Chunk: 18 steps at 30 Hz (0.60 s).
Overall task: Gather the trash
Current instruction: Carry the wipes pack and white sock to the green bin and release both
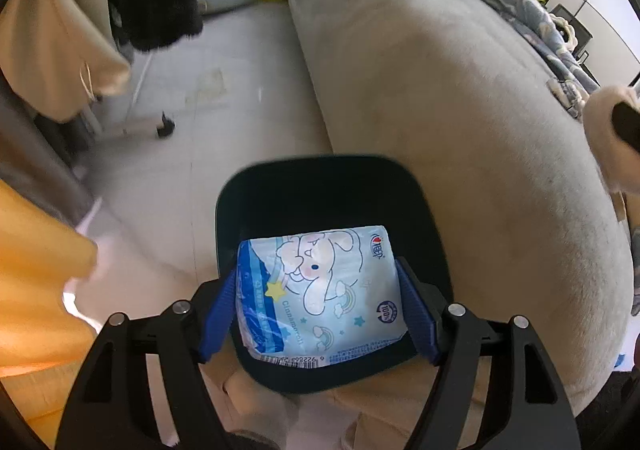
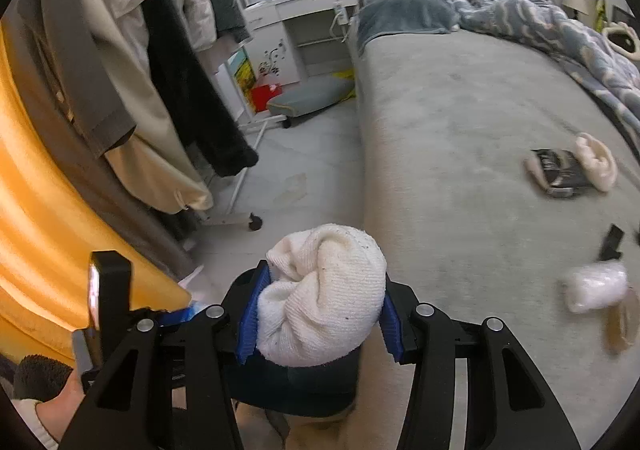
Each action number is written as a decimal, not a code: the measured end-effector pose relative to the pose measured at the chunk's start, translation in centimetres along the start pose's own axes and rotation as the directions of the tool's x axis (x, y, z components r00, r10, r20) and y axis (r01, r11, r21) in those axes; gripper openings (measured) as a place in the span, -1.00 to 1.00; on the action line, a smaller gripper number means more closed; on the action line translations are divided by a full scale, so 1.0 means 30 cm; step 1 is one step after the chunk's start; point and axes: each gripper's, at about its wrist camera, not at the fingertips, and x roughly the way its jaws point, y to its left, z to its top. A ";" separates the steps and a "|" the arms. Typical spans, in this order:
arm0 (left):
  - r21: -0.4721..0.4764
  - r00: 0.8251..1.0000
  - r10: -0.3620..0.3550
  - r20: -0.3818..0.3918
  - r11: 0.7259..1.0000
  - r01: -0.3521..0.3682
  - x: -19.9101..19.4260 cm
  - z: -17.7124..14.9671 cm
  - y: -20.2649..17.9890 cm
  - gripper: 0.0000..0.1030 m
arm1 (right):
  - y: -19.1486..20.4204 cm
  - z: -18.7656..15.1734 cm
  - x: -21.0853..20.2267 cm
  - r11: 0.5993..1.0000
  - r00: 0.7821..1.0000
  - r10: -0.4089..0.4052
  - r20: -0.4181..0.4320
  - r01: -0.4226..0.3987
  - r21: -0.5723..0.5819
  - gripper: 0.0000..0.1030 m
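My left hand-held gripper [image 1: 320, 302] squeezed the tissue pack [image 1: 320, 290] over the bin [image 1: 320, 186]; my right hand-held gripper [image 2: 318, 314] squeezed a white sock [image 2: 320, 290] beside the bin, both ready to drop.

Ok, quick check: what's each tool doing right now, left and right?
Left tool: closed on a blue tissue pack, over a dark bin.
Right tool: closed on a white sock.

Left wrist view: looks steeply down past left gripper [image 1: 320, 302], close above dark bin [image 1: 280, 178] beside the bed [image 1: 460, 110]. Right wrist view: shallower tilt past right gripper [image 2: 316, 314], along the bed. Shared: bed, bin, clothes rack [image 2: 236, 186], floor.
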 end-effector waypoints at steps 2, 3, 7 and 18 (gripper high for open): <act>-0.009 1.000 -0.014 -0.027 1.000 0.014 0.015 -0.008 0.016 0.47 | 0.018 0.005 0.029 1.000 1.000 0.008 -0.011 -0.008 -0.009 -0.02; -0.011 0.998 -0.022 -0.051 1.000 0.021 0.025 -0.015 0.027 0.47 | 0.025 0.005 0.041 1.000 1.000 0.010 -0.017 -0.010 -0.010 -0.02; 0.014 0.993 -0.044 -0.106 0.999 0.045 0.049 -0.037 0.035 0.56 | 0.050 0.010 0.106 1.000 0.999 0.012 -0.050 -0.013 -0.022 -0.02; 0.077 0.991 -0.077 -0.111 0.993 0.086 -0.001 -0.065 0.066 0.71 | 0.056 -0.051 0.324 1.000 0.981 -0.026 -0.195 0.023 -0.015 -0.02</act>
